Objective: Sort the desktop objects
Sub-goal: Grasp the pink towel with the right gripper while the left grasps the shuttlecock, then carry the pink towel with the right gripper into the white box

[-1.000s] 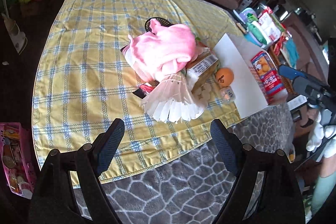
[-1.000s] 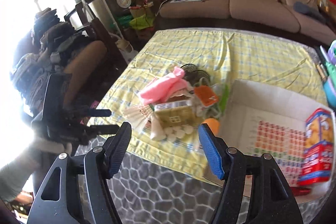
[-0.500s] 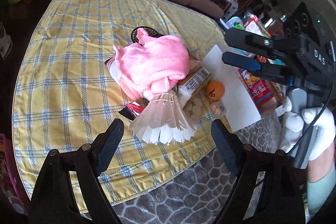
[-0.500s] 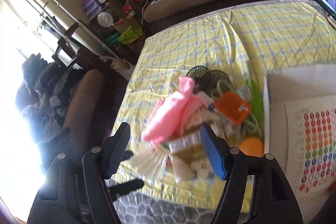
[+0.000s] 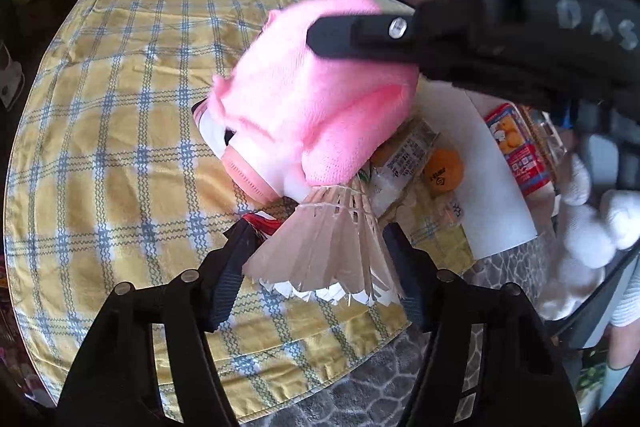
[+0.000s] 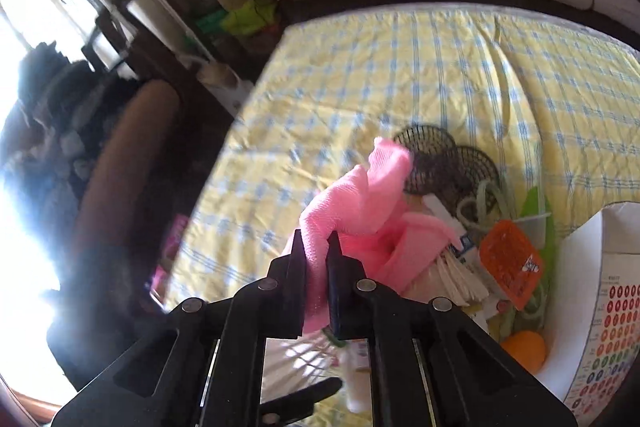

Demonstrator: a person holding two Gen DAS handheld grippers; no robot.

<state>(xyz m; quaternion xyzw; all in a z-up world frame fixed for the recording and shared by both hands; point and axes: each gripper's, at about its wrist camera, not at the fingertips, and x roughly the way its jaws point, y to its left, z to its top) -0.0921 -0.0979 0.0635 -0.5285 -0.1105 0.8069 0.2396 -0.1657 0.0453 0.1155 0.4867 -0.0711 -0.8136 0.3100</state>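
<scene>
Right gripper (image 6: 317, 259) clenched on pink cloth (image 6: 376, 211), atop clutter pile on checked tablecloth (image 5: 120, 131). Left gripper (image 5: 316, 263) spread wide around shuttlecock (image 5: 328, 247). Risk: lifting cloth drags shuttlecock, orange ball (image 5: 443, 175) off table edge.

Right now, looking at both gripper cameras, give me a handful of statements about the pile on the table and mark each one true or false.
1. The right gripper is shut on the pink cloth. True.
2. The left gripper is clamped tight on the orange ball. False: its jaws are open either side of the shuttlecock, and the ball lies untouched by the white sheet.
3. The table wears a yellow checked tablecloth. True.
4. The cloth is blue. False: it is pink.
5. Two black mesh discs lie behind the pile. True.
</scene>
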